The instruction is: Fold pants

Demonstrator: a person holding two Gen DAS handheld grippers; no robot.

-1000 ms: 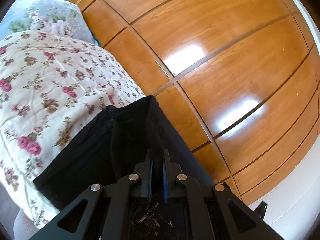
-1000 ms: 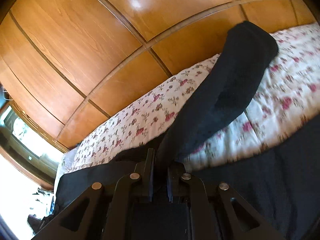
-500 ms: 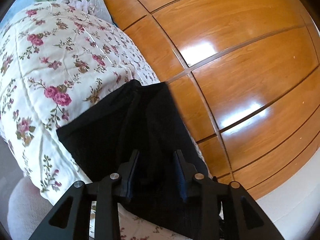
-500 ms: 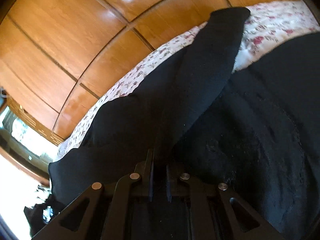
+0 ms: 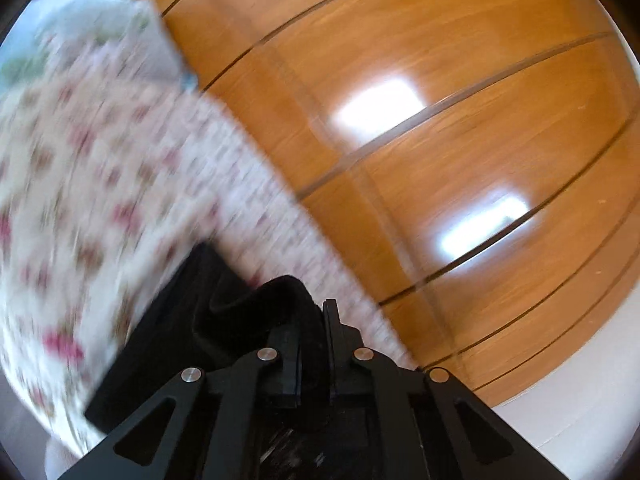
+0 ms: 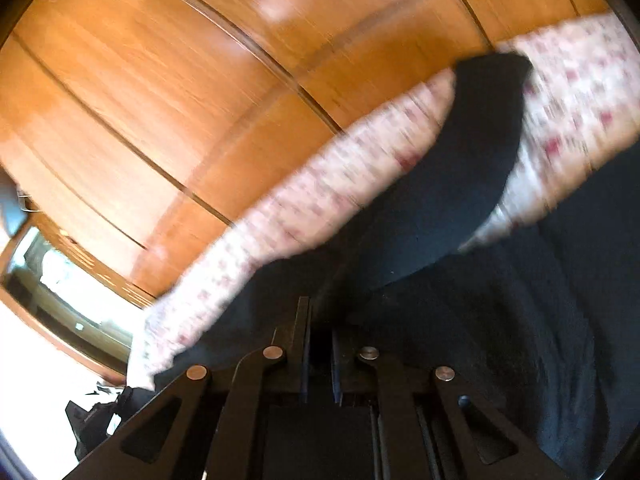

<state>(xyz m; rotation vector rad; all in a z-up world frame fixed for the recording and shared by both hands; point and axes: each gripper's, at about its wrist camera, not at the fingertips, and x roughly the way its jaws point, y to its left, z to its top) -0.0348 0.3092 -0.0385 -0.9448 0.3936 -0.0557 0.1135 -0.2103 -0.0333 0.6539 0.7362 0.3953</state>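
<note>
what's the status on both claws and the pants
Left claw shut on black pants. Right claw shut on pants too. Floral bedspread underneath, nothing blocking.

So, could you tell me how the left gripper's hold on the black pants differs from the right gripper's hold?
The left gripper pinches a raised, bunched hump of the black pants; the right gripper clamps a flatter stretch that runs away as a long leg. Around the left gripper, mostly floral bedspread shows; around the right one, dark fabric fills the view. Both are shut on the pants, facing the wooden wardrobe.
</note>
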